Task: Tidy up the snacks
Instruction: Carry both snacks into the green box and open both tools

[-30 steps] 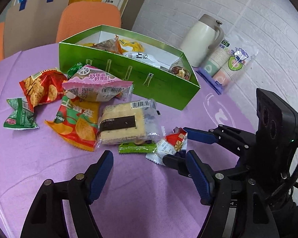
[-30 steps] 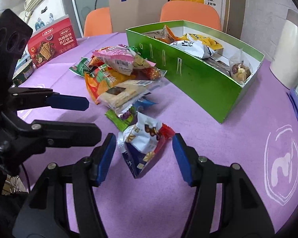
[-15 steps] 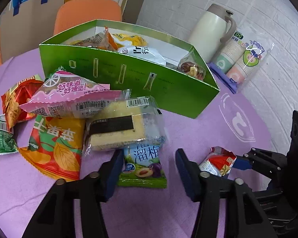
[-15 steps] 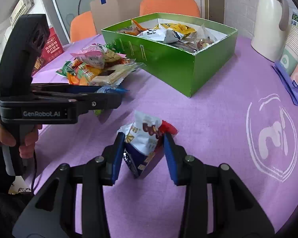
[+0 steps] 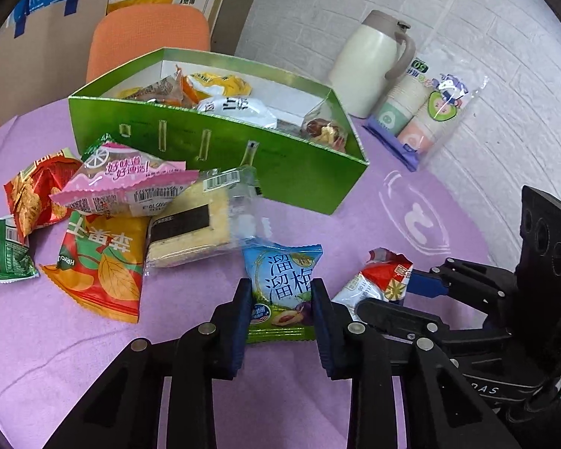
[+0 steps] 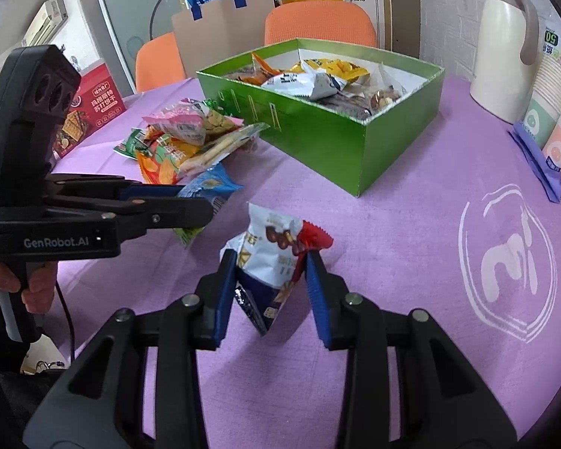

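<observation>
Two packets are being closed upon, plum packet (image 5: pixel 282 289) by left claw (image 5: pixel 281 295), nut packet (image 6: pixel 269 262) by right claw (image 6: pixel 268 280), green box (image 6: pixel 319 133) lying beyond both.

Each camera sits on its gripper, close above the purple table (image 5: pixel 74 355), looking forward and down along the fingers. Both views share the green box (image 5: pixel 280 164) in the upper middle, and each shows the other gripper at its edge.

Glossy plastic snack wrappers (image 5: pixel 284 284) – matt, seemingly cloth tablecloth (image 5: pixel 37 336) – green cardboard box (image 5: pixel 299 176).
</observation>
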The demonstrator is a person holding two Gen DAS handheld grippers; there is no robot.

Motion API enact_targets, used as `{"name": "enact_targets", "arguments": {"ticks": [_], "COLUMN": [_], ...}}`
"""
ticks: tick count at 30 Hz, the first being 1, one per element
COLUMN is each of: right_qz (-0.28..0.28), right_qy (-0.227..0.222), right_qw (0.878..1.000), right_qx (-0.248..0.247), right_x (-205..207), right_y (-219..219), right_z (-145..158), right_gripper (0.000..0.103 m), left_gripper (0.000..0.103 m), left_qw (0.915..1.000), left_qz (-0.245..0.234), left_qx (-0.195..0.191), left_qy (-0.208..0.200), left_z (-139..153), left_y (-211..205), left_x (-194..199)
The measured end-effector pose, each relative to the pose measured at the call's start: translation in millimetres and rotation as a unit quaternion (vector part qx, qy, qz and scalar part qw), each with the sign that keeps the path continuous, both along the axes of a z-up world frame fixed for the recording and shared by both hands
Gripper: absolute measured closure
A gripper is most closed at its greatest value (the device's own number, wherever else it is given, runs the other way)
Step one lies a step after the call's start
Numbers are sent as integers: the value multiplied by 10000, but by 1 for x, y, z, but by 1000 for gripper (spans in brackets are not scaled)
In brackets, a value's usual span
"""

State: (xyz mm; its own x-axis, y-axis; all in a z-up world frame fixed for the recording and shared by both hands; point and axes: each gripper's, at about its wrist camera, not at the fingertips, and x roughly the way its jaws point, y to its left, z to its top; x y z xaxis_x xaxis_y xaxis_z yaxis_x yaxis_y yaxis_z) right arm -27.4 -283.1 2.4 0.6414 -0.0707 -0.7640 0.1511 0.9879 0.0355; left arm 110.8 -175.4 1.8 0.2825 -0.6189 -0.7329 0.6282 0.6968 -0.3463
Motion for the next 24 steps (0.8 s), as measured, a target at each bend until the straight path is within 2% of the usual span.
{"name": "enact_targets", "arguments": {"ticks": [7,12,17,21,24], "right_qz": [32,-202,-436,-667,-861], "right_qy": [-634,-945,-1029,-1015,-1063], "right_qw": [9971,9933,9899,9873,9861], "right_qx": [-419,-641,-872,-1022,-944], "right_x": [1,17,42,61,72], "right_y": [1,-16,-36,-54,-75], "right_z": [53,77,82,78,76], "right_gripper": [64,64,64,64,64], "left_gripper": [72,72,72,72,72], "left_qw": [9976,9956,9957,9964,9968], "left_qz": [-124,45,252,366,441], "left_qx": [-529,-635,-597,-602,-558], "left_qy": [-431,-692,-662,-474,-378], "left_z": [59,91,99,94,86], "left_y": [4,-12,-37,-54,-66], "left_x": [-2,19,51,75,88]}}
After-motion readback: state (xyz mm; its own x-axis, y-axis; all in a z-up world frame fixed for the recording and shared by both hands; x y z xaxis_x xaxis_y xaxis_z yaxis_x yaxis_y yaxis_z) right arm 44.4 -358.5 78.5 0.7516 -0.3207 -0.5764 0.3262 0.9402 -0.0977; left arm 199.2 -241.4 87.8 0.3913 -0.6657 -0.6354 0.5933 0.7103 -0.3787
